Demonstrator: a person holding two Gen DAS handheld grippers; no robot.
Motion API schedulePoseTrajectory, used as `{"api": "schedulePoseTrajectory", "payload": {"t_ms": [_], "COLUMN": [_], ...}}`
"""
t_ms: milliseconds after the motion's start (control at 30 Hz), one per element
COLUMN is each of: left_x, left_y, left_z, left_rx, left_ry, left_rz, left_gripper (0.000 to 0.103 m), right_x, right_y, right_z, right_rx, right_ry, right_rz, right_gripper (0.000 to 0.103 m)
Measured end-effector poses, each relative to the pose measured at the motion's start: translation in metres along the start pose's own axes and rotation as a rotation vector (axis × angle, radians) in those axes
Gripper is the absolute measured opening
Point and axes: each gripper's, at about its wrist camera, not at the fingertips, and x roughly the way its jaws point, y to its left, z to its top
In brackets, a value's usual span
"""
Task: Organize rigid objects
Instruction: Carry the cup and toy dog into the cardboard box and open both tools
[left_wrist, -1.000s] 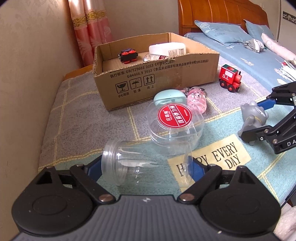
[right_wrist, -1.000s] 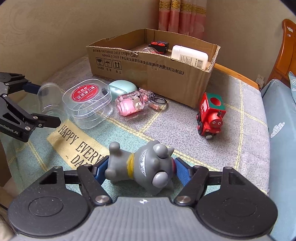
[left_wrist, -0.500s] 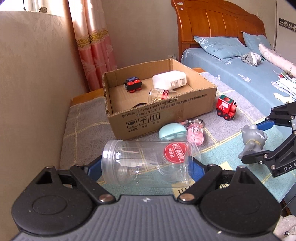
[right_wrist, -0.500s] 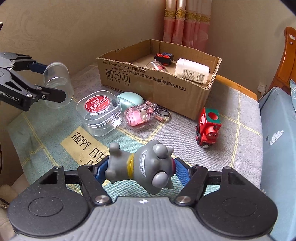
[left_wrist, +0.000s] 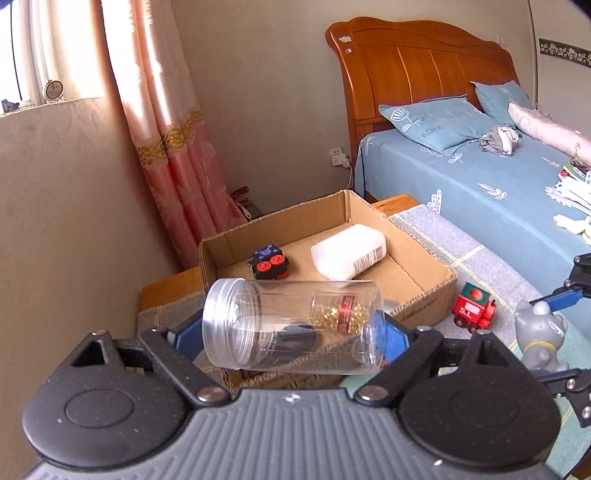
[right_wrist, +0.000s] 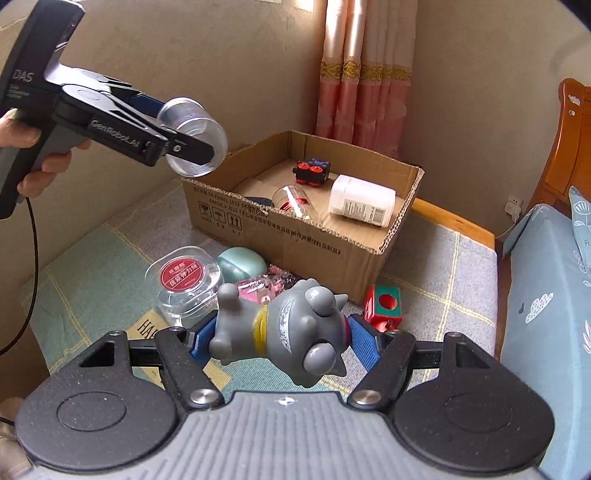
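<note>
My left gripper (left_wrist: 291, 332) is shut on a clear plastic jar (left_wrist: 273, 325), held sideways in the air above the near left corner of the cardboard box (left_wrist: 436, 291). In the right wrist view the jar (right_wrist: 192, 136) hangs in the left gripper (right_wrist: 184, 142) over the box's left edge (right_wrist: 221, 177). My right gripper (right_wrist: 280, 343) is shut on a grey toy figure (right_wrist: 284, 328), lifted above the blanket in front of the box. The figure also shows in the left wrist view (left_wrist: 539, 336).
The box holds a white bottle (right_wrist: 362, 199), a black and red toy car (right_wrist: 312, 170) and a clear cup (right_wrist: 291, 203). On the blanket lie a clear red-lidded container (right_wrist: 184, 284), a teal case (right_wrist: 240, 258), a pink keychain (right_wrist: 266, 284) and a red toy train (left_wrist: 472, 310). A bed (left_wrist: 480, 177) stands to the right.
My left gripper lifted the clear jar off the blanket and carried it up over the box. My right gripper rose with the grey figure.
</note>
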Motion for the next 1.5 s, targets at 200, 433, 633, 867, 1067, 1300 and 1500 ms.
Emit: {"api": "schedulePoseTrajectory", "payload": {"t_ms": [200, 433, 633, 867, 1067, 1300, 1500], "left_x": [0.040, 0.082, 0.105, 0.124, 0.119, 0.078, 0.027], "left_y": [0.013, 0.021, 0.028, 0.032, 0.034, 0.033, 0.025], "left_z": [0.031, 0.049, 0.051, 0.050, 0.048, 0.032, -0.002], "left_rx": [-0.007, -0.002, -0.030, -0.049, -0.059, -0.108, -0.154], "left_ry": [0.038, 0.094, 0.133, 0.152, 0.134, 0.106, 0.050], "left_rz": [0.013, 0.031, 0.029, 0.042, 0.075, 0.059, 0.067], "left_gripper": [0.091, 0.091, 0.091, 0.091, 0.093, 0.099, 0.101], "right_x": [-0.003, -0.007, -0.010, -0.012, -0.010, -0.001, 0.014], "right_y": [-0.010, -0.015, -0.018, -0.021, -0.022, -0.024, -0.027], "right_z": [0.015, 0.021, 0.024, 0.026, 0.030, 0.038, 0.052], "right_rx": [-0.005, -0.002, -0.002, -0.001, 0.003, 0.017, 0.029], "right_ry": [-0.038, -0.053, -0.055, -0.058, -0.058, -0.051, -0.038], "right_rz": [-0.016, -0.031, -0.043, -0.056, -0.057, -0.054, -0.050], "right_gripper": [0.077, 0.077, 0.077, 0.077, 0.077, 0.077, 0.077]}}
